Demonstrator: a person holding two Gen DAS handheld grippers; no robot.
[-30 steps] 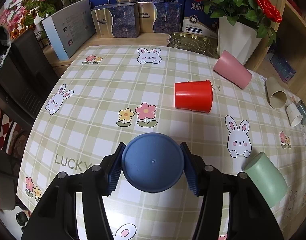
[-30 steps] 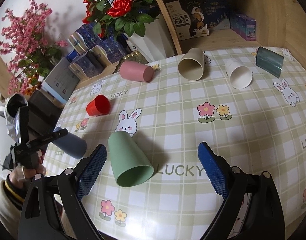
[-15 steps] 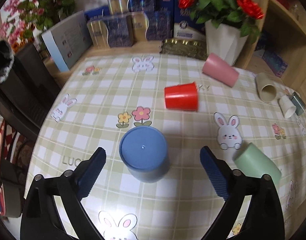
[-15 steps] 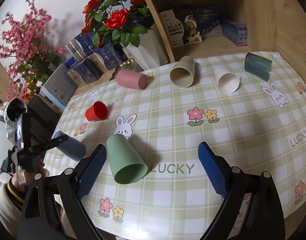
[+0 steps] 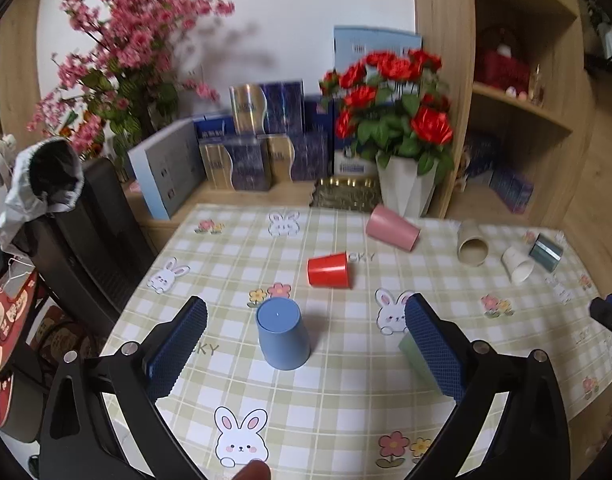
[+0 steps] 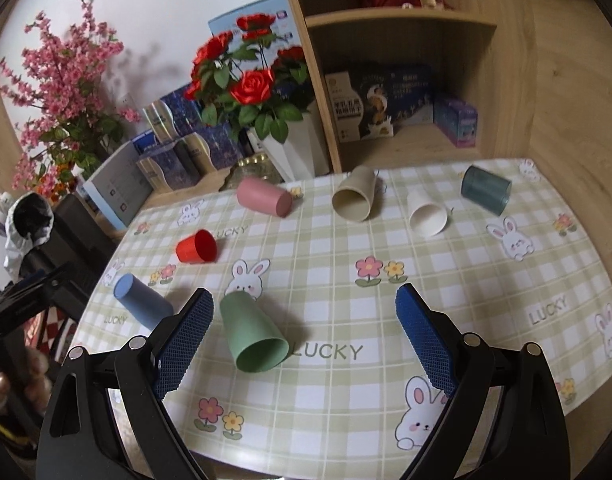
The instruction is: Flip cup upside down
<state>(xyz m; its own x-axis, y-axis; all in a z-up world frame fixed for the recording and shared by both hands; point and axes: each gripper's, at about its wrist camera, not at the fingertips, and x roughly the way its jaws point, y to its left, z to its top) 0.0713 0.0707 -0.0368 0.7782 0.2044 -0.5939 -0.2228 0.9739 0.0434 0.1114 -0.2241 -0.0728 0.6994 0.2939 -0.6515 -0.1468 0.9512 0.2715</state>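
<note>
The blue cup (image 5: pixel 283 333) is seen standing upside down on the table (image 5: pixel 346 392), near the middle of the left wrist picture, with its flat bottom on top. It is not touched by anything. The left gripper (image 5: pixel 306 348) is held wide apart, with one blue pad on each side of the cup and well away from it. In the right wrist picture, the same cup is found at the left, just beside a small flower print. The right gripper (image 6: pixel 304 338) is also spread wide and nothing is held in it. A green cup (image 6: pixel 253 334) is lying on its side just beside its left pad (image 6: pixel 184 344). A red cup (image 5: pixel 328 270) and a pink cup (image 5: pixel 392 227) are lying on their sides farther back. A beige cup (image 6: pixel 355 199), a white cup (image 6: pixel 427 213) and a dark teal cup (image 6: pixel 486 189) are lying at the upper right.
</note>
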